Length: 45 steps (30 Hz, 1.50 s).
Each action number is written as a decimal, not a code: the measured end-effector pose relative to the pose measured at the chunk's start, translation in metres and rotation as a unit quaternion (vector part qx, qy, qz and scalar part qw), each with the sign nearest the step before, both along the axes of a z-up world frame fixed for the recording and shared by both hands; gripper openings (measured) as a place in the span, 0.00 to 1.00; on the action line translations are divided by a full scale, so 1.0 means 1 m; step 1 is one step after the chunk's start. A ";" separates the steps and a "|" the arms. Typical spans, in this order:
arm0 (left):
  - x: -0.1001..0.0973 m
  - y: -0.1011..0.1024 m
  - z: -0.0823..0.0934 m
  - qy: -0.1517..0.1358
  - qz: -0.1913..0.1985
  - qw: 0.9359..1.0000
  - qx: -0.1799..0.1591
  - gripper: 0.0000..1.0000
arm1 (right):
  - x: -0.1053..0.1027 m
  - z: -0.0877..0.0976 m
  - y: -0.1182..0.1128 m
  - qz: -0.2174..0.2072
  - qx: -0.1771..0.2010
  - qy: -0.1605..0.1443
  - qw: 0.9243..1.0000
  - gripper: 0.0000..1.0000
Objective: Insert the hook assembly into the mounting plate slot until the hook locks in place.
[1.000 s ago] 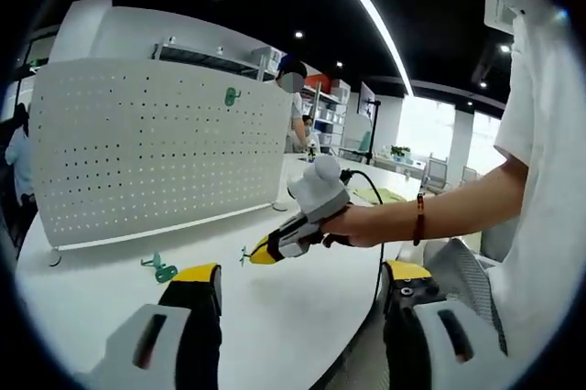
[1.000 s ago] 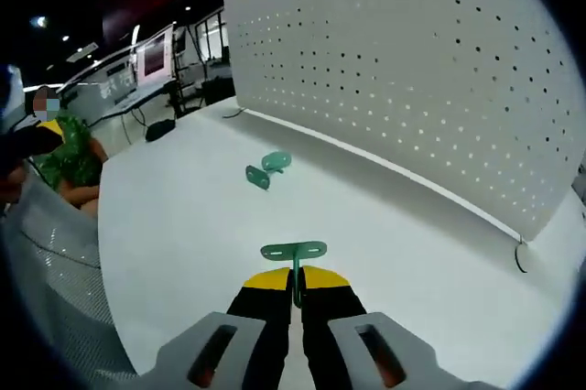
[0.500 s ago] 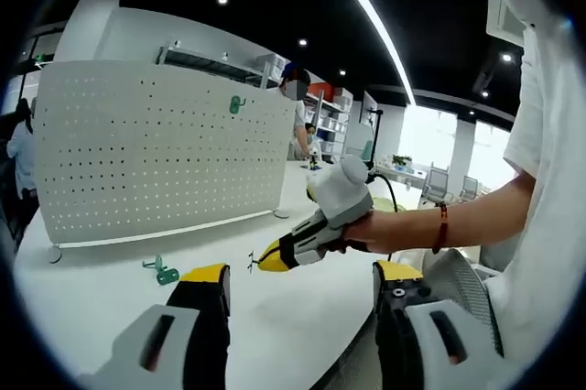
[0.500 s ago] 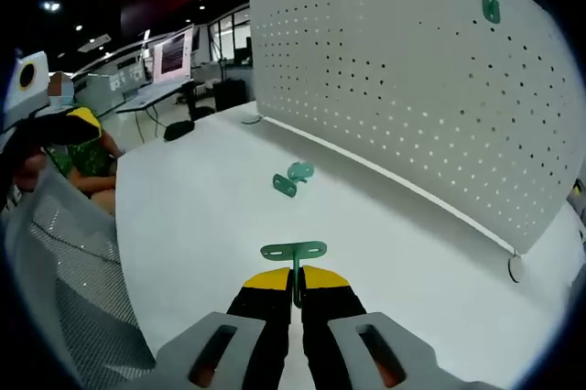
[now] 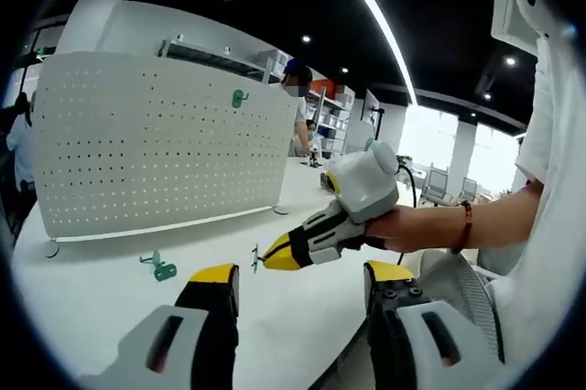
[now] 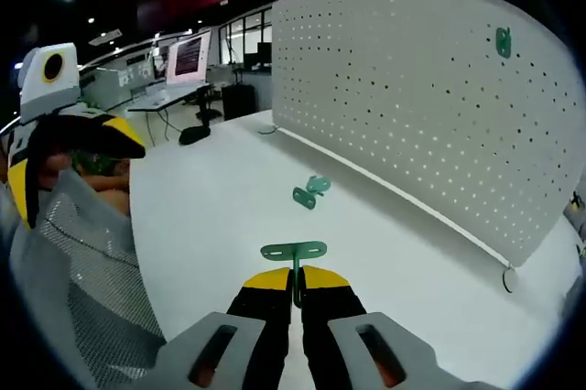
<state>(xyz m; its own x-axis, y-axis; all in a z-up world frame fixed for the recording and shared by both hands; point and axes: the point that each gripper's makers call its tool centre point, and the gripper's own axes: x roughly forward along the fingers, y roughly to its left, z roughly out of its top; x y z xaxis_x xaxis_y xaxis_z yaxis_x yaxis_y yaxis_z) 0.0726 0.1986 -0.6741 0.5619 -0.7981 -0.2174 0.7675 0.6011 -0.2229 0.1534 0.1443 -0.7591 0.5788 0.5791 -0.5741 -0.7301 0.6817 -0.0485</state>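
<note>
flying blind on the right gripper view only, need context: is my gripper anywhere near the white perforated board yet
Observer: Not near. In the left gripper view the right gripper hangs over the white table, well short of the white perforated board.
Operator: is the left gripper holding anything
Observer: No. The left gripper has its yellow-tipped jaws wide apart with nothing between them.
Operator: any other hook besides mine
Observer: Your small green metal hook is clamped in the jaws. The left gripper view shows a second green hook lying loose on the table in front of the board's base, and a third hook already hung high on the board.
</note>
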 end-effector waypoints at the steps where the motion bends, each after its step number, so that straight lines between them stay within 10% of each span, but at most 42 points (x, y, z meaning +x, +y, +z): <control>1: 0.000 0.000 0.000 -0.001 -0.004 1.000 0.001 0.57 | -0.001 0.000 0.001 0.000 0.001 0.000 1.000 0.02; 18: 0.010 0.014 -0.013 0.006 -0.013 1.000 0.019 0.53 | -0.024 0.020 0.021 0.002 -0.002 -0.021 1.000 0.02; 45: 0.017 0.014 -0.034 0.042 0.002 0.997 0.069 0.21 | -0.059 0.041 0.054 0.053 -0.016 -0.047 0.997 0.02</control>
